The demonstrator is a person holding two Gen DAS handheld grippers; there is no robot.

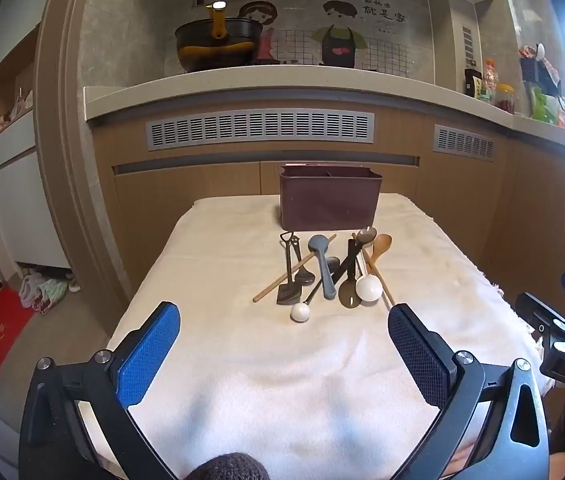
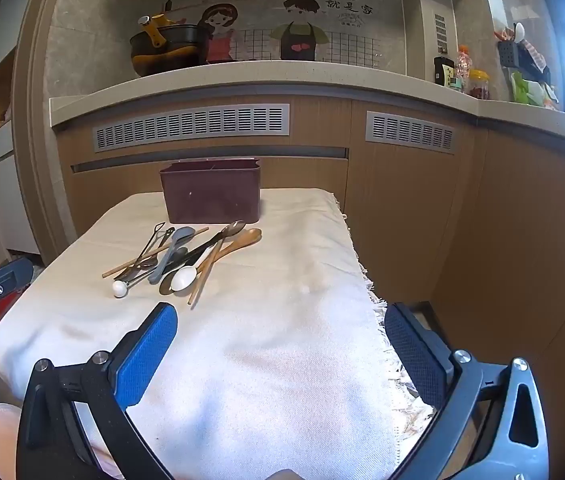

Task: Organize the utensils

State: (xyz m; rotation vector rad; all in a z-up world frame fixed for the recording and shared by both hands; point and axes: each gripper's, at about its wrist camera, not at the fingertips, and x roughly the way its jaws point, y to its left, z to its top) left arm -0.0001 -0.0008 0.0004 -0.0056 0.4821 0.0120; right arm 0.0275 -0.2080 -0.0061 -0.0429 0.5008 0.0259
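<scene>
Blue and black textured pads face each other across a wide gap on both tools: the left gripper (image 1: 284, 338) and the right gripper (image 2: 281, 338) hang with jaws fully spread and empty, hovering short of the utensil pile (image 1: 324, 270), so nothing has been picked yet. That tangle of spoons, chopsticks and a small spatula lies on the cream cloth (image 1: 242, 380) covering the counter, just in front of the dark red divided bin (image 1: 330, 198), presumably its destination. Behind the bin, a cartoon wall sticker (image 1: 374, 12) carries Chinese characters, seemingly ending "就是家". "DAS" shows on the right tool's body.
</scene>
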